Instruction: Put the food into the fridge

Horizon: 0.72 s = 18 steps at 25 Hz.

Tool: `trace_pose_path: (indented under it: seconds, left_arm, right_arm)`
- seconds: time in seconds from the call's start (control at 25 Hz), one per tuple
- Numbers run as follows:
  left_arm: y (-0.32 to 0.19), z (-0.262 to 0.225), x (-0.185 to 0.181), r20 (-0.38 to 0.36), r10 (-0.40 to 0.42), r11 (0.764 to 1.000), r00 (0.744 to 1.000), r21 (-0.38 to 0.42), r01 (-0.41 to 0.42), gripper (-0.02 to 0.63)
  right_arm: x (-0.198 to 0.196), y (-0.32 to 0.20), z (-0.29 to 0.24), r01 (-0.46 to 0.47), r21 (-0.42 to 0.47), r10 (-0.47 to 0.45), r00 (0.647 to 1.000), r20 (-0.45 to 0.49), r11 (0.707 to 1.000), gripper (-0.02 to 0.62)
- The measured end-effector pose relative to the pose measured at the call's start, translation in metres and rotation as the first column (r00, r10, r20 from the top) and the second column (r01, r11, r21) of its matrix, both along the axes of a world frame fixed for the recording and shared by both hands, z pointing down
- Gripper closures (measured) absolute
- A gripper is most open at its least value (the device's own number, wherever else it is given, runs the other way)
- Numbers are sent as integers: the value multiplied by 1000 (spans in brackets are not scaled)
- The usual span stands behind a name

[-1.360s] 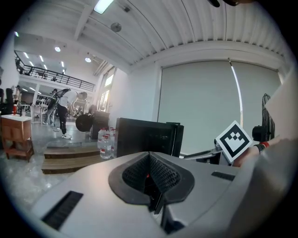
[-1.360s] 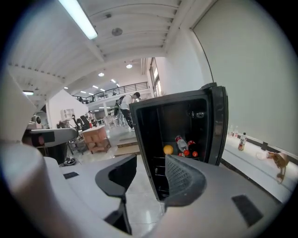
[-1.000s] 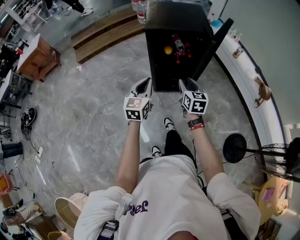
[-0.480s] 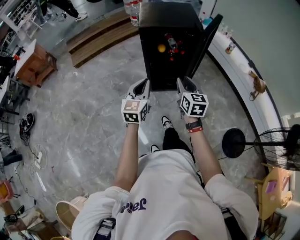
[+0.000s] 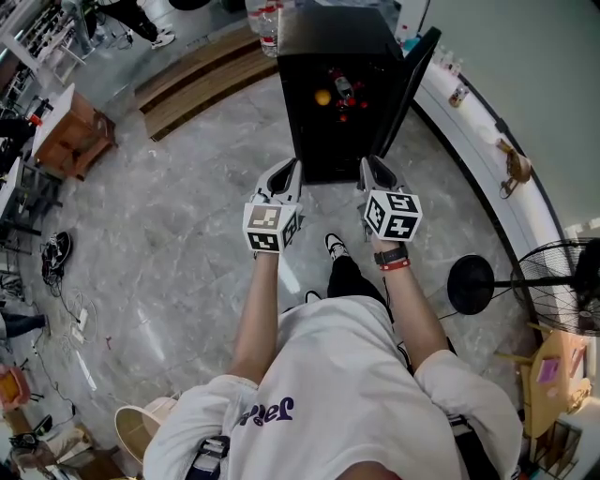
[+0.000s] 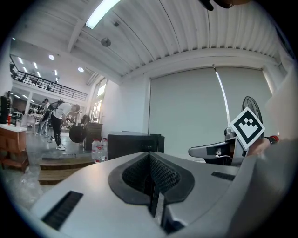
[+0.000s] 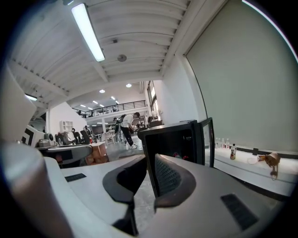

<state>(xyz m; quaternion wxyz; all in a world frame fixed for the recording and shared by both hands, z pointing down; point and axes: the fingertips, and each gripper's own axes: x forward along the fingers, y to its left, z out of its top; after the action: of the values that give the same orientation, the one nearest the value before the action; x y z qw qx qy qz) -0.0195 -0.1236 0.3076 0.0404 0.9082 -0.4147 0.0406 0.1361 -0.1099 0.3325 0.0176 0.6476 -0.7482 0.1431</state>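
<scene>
A black fridge [image 5: 342, 84] stands on the floor with its door [image 5: 412, 80] swung open to the right. Inside lie an orange fruit [image 5: 323, 97], a bottle [image 5: 344, 88] and small red items [image 5: 354, 110]. Both grippers are held side by side just in front of the fridge's bottom edge. My left gripper [image 5: 286, 174] is shut with nothing in it; its pads meet [image 6: 150, 160]. My right gripper [image 5: 375, 172] has a narrow gap between its jaws [image 7: 146, 167], which are closing on nothing. The fridge [image 7: 172, 139] shows ahead of it.
A low wooden platform [image 5: 202, 64] with water bottles [image 5: 265, 19] lies left of the fridge. A white curved ledge [image 5: 478, 112] with small bottles runs along the right wall. A standing fan [image 5: 558, 286] is at the right, a wooden table [image 5: 70, 117] far left.
The fridge has slid slightly up in the head view while both grippers stay side by side at nearly the same place. Nothing was picked up or let go.
</scene>
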Motion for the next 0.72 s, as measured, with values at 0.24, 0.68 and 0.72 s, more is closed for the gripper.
trace_pose_path:
  seconds: [0.24, 0.68, 0.72]
  left_arm:
    - [3, -11, 6, -9, 7, 1000, 1000, 22, -7, 588]
    - [6, -22, 0, -27, 2, 999, 1000, 40, 0, 588]
    - [7, -22, 0, -28, 2, 999, 1000, 40, -1, 588]
  right_arm:
    - [3, 8, -14, -17, 37, 17, 1000, -17, 999, 560]
    - [1, 17, -22, -17, 38, 18, 999, -41, 999, 581]
    - [-1, 18, -22, -14, 35, 16, 999, -39, 999, 581]
